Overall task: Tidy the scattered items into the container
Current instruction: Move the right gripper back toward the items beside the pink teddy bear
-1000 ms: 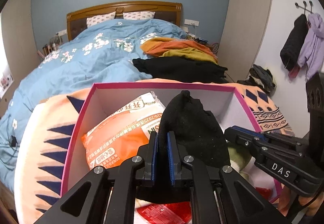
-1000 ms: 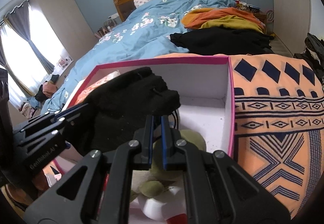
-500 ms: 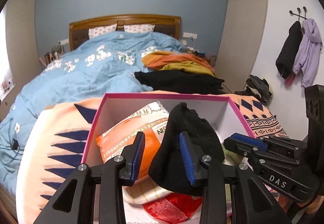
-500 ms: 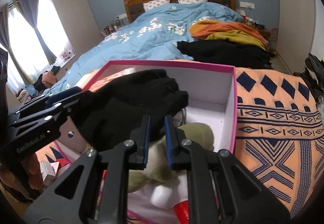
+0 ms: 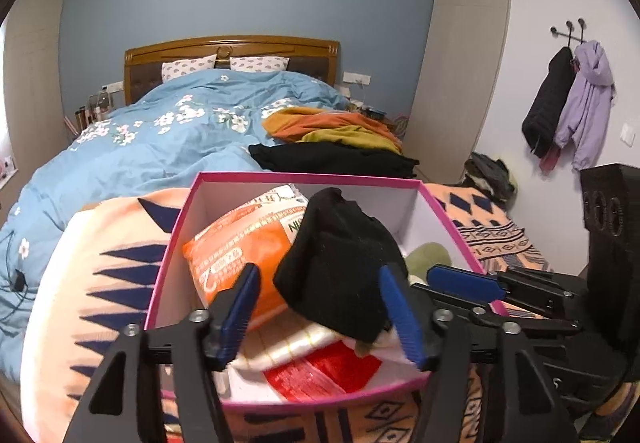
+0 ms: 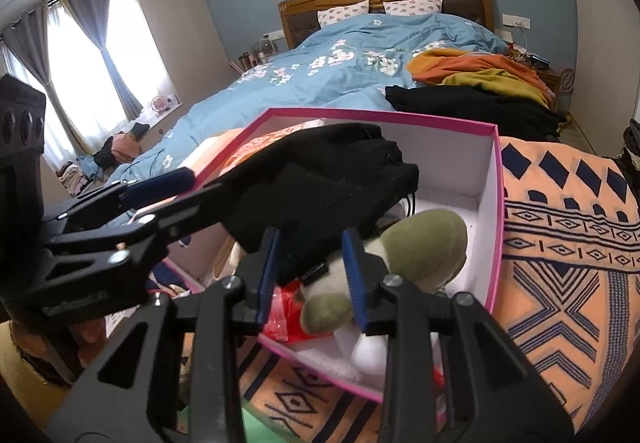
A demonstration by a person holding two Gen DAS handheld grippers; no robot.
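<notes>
On the left of the pink box point(image 5: 168, 255) an orange packet point(image 5: 236, 251) leans against the wall, with a red packet point(image 5: 320, 375) lower down near the front rim; in the middle a black cloth point(image 5: 340, 263) is draped on top of the pile, and to the right a green soft toy point(image 6: 420, 243) lies against the white inside. The left gripper point(image 5: 320, 307) hangs over the near rim with its fingers spread wide on either side of the cloth, gripping nothing; the right gripper point(image 6: 312, 275) is also parted and empty, just above the toy. I judge the step to be letting the cloth go into the box; next would be drawing both tools clear without snagging it. The box sits on an orange patterned blanket point(image 6: 580, 243) at the foot of a bed point(image 5: 160, 139) with a blue quilt, clothes point(image 5: 336, 147) piled on it, curtains point(image 6: 100, 55) at the window, and coats point(image 5: 568, 107) on wall hooks.
</notes>
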